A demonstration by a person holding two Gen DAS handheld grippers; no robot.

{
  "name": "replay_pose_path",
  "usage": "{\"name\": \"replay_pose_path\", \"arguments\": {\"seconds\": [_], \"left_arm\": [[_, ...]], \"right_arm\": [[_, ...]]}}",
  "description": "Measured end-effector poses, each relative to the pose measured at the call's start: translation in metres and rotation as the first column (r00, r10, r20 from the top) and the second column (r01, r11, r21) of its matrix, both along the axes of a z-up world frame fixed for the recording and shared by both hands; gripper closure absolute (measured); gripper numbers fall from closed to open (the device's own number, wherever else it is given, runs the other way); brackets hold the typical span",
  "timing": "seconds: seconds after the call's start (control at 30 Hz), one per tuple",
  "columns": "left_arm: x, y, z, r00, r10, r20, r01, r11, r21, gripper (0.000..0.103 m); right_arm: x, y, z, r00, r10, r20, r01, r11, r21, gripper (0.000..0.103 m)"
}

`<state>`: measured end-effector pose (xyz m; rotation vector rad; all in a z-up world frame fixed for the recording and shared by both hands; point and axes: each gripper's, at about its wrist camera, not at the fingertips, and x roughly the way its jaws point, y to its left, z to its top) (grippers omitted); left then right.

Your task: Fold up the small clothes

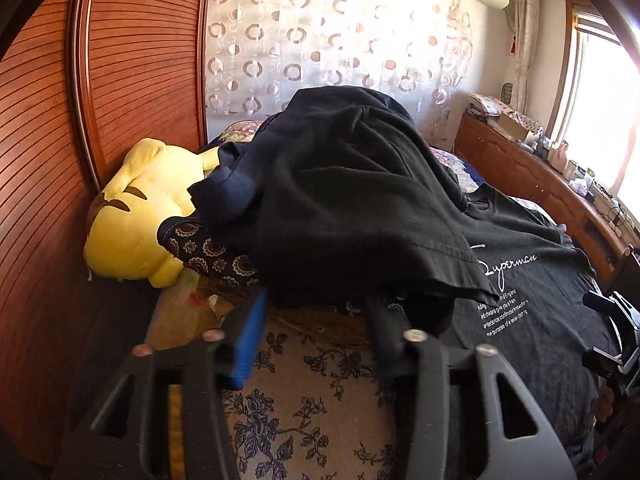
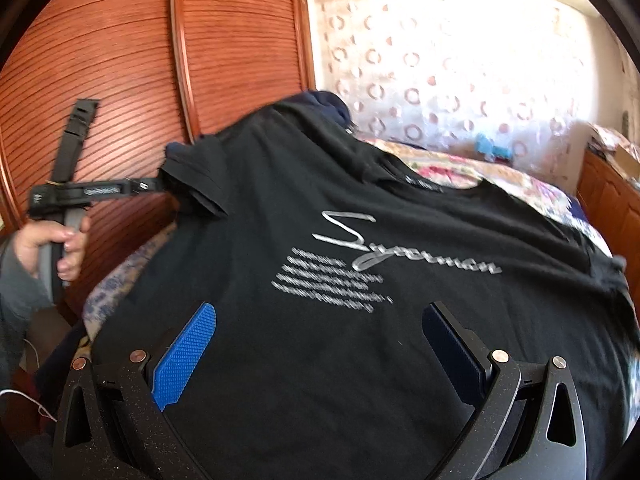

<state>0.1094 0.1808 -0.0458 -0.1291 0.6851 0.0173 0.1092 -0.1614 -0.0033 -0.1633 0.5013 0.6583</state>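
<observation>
Black T-shirt (image 2: 360, 360): we are seeing it spread print-up on the bed (image 1: 320, 380), its collar end riding up over a heap of other clothes (image 1: 236, 188) at twelve o'clock.
Progress: we are judging the folding barely begun; the body is lying open, and both side folds and the cross fold are still waiting.
Left tool (image 2: 156, 184): we are reading it as pinching the sleeve (image 2: 196, 188) at nine o'clock.
Right tool (image 2: 320, 344): hovering spread over the hem end, gripping nothing.
Containers: only a cardboard box (image 1: 514, 126) at two o'clock; we cannot tell its contents.
</observation>
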Motion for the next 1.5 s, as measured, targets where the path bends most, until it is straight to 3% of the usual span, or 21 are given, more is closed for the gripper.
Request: {"name": "replay_pose_path", "arguments": {"seconds": [0.1, 0.17, 0.33, 0.53, 0.73, 0.83, 0.93, 0.97, 1.03, 1.07, 1.1, 1.5], "left_arm": [[-0.001, -0.001, 0.006, 1.0, -0.001, 0.015, 0.001, 1.0, 0.027, 0.094], [-0.006, -0.005, 0.016, 0.999, -0.003, 0.055, 0.0, 0.998, 0.058, 0.098], [-0.004, -0.024, 0.042, 0.993, -0.048, 0.107, 0.037, 0.994, 0.101, 0.099], [0.027, -0.066, 0.072, 0.979, -0.158, 0.132, 0.137, 0.978, 0.158, 0.099], [0.063, -0.118, 0.091, 0.957, -0.27, 0.11, 0.239, 0.942, 0.236, 0.099], [0.074, -0.129, 0.092, 0.956, -0.278, 0.09, 0.245, 0.931, 0.269, 0.098], [0.071, -0.129, 0.091, 0.956, -0.284, 0.08, 0.254, 0.931, 0.264, 0.073], [0.069, -0.129, 0.091, 0.954, -0.288, 0.081, 0.259, 0.931, 0.259, 0.056], [0.063, -0.127, 0.089, 0.953, -0.291, 0.081, 0.261, 0.93, 0.26, 0.041], [0.06, -0.126, 0.087, 0.954, -0.29, 0.079, 0.261, 0.929, 0.262, 0.028], [0.059, -0.126, 0.085, 0.954, -0.289, 0.078, 0.26, 0.93, 0.259, 0.024], [0.027, -0.132, 0.033, 0.959, -0.282, 0.026, 0.274, 0.947, 0.167, 0.024]], "right_arm": [[-0.005, 0.003, -0.003, 1.0, 0.012, 0.002, -0.012, 1.0, 0.001, 0.0], [-0.006, 0.001, -0.008, 1.0, 0.012, -0.003, -0.012, 1.0, -0.001, 0.0], [-0.004, -0.003, -0.014, 1.0, 0.003, -0.023, -0.003, 1.0, 0.008, 0.0], [-0.006, -0.008, -0.012, 1.0, -0.015, -0.019, 0.016, 0.999, 0.033, 0.0], [-0.009, -0.021, -0.013, 0.999, -0.047, -0.023, 0.048, 0.997, 0.056, 0.0], [-0.01, -0.027, -0.016, 0.998, -0.06, -0.03, 0.062, 0.996, 0.066, 0.0], [-0.01, -0.029, -0.016, 0.997, -0.066, -0.035, 0.068, 0.995, 0.067, 0.0], [-0.01, -0.029, -0.016, 0.997, -0.067, -0.037, 0.07, 0.995, 0.068, 0.0], [-0.009, -0.031, -0.017, 0.997, -0.071, -0.041, 0.074, 0.995, 0.072, 0.0], [-0.01, -0.032, -0.016, 0.996, -0.073, -0.041, 0.076, 0.994, 0.074, 0.0], [-0.011, -0.033, -0.017, 0.996, -0.076, -0.041, 0.079, 0.994, 0.076, 0.0], [-0.003, -0.061, -0.009, 0.988, -0.147, -0.04, 0.15, 0.984, 0.096, 0.0]]}}
